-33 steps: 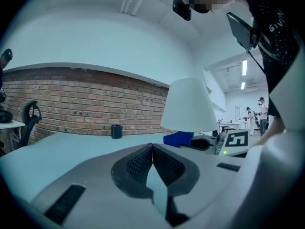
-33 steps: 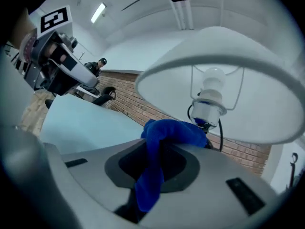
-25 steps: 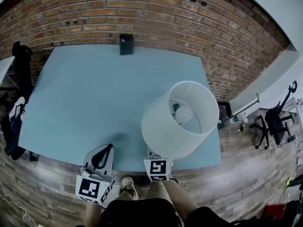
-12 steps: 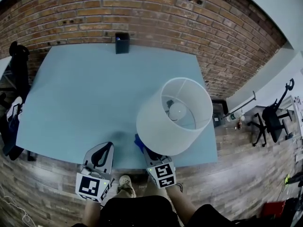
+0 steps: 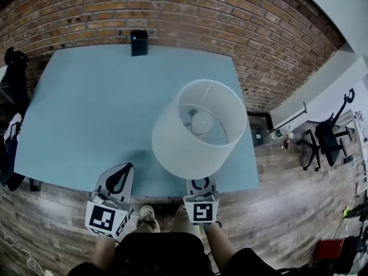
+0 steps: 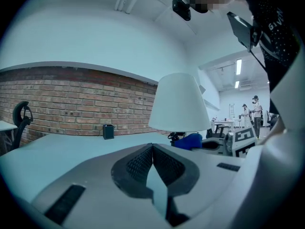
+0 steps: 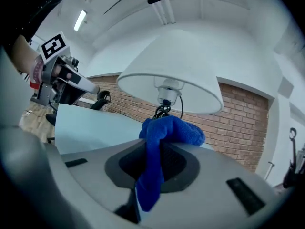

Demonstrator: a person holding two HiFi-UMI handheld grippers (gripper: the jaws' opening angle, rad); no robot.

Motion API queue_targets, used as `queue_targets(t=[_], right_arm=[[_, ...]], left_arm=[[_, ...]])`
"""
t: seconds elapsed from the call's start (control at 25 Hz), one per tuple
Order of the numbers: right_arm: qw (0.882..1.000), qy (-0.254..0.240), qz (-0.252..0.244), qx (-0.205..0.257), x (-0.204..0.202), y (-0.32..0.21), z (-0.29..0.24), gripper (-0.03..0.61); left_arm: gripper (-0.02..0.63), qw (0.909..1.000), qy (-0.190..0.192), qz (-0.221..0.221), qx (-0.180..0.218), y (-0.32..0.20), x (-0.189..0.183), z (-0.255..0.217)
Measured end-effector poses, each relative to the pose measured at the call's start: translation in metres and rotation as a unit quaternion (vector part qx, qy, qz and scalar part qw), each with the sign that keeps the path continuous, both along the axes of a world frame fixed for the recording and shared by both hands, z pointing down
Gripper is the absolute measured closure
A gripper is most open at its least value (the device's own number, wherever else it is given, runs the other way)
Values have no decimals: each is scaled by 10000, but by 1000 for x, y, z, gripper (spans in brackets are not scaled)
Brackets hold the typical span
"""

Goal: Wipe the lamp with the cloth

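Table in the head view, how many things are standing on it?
2: the white drum-shaded lamp near the front right edge, and a small black box at the far edge by the brick wall. The lamp may hide more.

Cloth (image 7: 167, 130) hidden under lampshade (image 5: 178, 145), head view

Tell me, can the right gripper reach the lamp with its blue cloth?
Probably yes. The right gripper, shut on the blue cloth, sits close under the shade of the lamp, and nothing stands between them.
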State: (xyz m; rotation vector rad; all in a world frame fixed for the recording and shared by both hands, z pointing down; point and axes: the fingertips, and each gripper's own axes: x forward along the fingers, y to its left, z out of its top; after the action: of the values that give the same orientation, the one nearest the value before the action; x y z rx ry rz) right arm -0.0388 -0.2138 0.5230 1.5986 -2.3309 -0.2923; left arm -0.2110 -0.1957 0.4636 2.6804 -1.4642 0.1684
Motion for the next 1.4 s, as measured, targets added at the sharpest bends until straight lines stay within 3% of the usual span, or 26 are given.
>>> queue_targets(t=[0.12, 0.28, 0.44, 0.6, 0.76, 0.96, 1.04, 1.12, 1.4], right_arm=[[9999, -86, -34, -90, 0, -17, 7, 518], [9973, 22, -389, -629, -7, -26, 36, 518], [9880, 404, -904, -1183, -11, -21, 63, 518], [9747, 438, -1288, -1773, 0, -15, 79, 518], [9577, -31, -1922, -2141, 20, -2, 76, 518], [9488, -1445, -2335, -1559, 69, -18, 24, 518], [9347, -2227, -2395, -1395, 86, -37, 6, 518], [9114, -2820, -2634, -1430, 91, -57, -3, 519], [8445, -3570, -3497, -1928, 44, -87, -3, 518]], left_arm=[[604, 10000, -21, -9, 27, 1, 7, -1], [604, 9999, 15, -113, 5, 1, 17, -2], [605, 9995, -18, -299, 41, 4, 29, -3], [605, 9978, -35, -665, 34, 11, 42, -1], [604, 9925, 36, -1226, 9, 22, 55, 0], [604, 9826, 16, -1856, 4, 34, 79, 8], [604, 9771, 4, -2128, -14, 42, 86, 10], [604, 9718, -29, -2359, -33, 50, 94, 11], [605, 9554, -21, -2953, -98, 79, 95, 2]])
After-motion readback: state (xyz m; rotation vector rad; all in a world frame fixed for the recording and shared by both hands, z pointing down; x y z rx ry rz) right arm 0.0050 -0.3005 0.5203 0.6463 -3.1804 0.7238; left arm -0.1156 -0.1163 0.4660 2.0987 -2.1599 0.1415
